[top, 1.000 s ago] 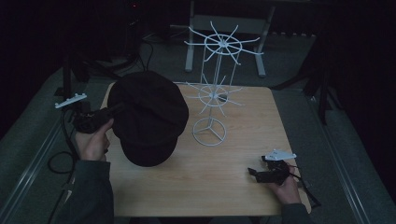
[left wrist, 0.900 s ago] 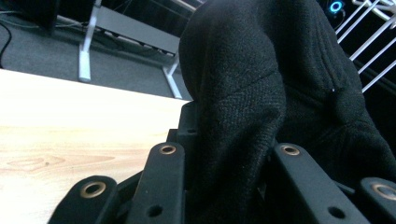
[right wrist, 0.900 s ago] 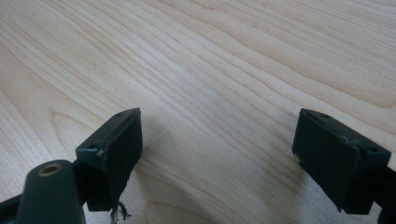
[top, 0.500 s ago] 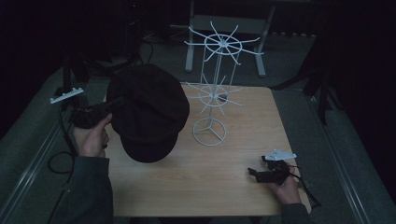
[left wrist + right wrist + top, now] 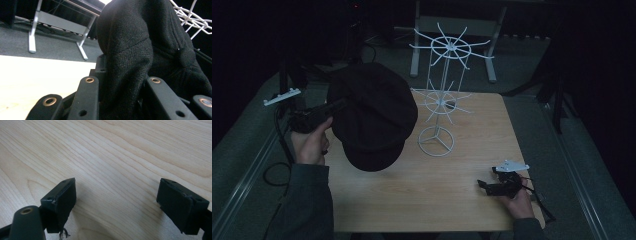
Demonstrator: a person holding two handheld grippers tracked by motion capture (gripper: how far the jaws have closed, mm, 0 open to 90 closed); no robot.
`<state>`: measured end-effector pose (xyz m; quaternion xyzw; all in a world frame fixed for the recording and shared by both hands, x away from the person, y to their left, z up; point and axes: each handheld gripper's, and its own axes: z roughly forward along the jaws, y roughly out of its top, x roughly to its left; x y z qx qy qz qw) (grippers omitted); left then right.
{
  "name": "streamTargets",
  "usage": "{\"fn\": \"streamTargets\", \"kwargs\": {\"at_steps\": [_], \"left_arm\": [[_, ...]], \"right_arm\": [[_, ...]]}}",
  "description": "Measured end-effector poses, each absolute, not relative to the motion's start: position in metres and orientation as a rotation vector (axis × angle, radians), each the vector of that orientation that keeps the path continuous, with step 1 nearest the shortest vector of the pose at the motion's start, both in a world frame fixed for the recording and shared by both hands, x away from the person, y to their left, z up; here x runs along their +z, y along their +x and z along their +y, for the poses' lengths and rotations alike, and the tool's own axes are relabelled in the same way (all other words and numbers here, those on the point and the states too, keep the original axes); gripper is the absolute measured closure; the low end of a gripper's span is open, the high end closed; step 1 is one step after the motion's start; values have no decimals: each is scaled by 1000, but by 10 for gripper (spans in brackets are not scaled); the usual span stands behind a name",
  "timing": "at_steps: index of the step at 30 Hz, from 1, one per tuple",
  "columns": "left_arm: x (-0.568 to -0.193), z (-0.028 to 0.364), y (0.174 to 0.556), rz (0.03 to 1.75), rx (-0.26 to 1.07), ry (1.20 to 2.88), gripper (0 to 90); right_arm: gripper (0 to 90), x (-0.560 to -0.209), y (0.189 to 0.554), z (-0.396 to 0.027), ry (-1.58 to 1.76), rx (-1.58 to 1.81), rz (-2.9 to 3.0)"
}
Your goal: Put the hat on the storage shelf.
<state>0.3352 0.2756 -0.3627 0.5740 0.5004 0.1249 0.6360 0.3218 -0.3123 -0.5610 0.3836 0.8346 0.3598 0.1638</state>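
Observation:
A black cap (image 5: 374,115) hangs in the air over the table's left side, held by its edge in my left gripper (image 5: 334,107). In the left gripper view the jaws are shut on the cap's dark fabric (image 5: 130,65), which bulges up between them. A white wire display stand (image 5: 443,90) with spoked arms rises from a ring base at the table's middle back, just right of the cap. My right gripper (image 5: 487,186) rests low at the table's front right, open. In the right gripper view its two black fingers (image 5: 61,200) stand wide apart over bare wood (image 5: 112,170).
The light wooden table (image 5: 422,200) stands on a dark grey floor. A metal-legged frame (image 5: 452,30) stands behind it. A cable (image 5: 274,172) loops on the floor at the left. Dark stands flank both sides of the table.
The left hand has lifted the cap slightly up and toward the back of the table. The right hand and its gripper have stayed where they were.

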Motion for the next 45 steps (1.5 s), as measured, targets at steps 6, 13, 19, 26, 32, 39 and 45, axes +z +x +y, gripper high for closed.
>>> {"fn": "streamTargets", "kwargs": {"at_steps": [6,13,19,26,32,39,45], "left_arm": [[-359,276,337,1120,271,1303,750],[-355,275,338,1086,262,1301,749],[-351,275,340,1067,253,1293,749],[-350,275,343,1040,227,1277,748],[-347,274,345,1020,219,1275,748],[-346,274,346,992,197,1267,748],[-346,272,347,957,184,1268,747]], "right_arm": [[159,-561,322,-312,1093,1025,2381],[159,-561,322,-312,1093,1025,2381],[159,-561,322,-312,1094,1025,2381],[159,-561,322,-312,1093,1025,2381],[159,-561,322,-312,1093,1025,2381],[159,-561,322,-312,1093,1025,2381],[159,-561,322,-312,1093,1025,2380]]}}
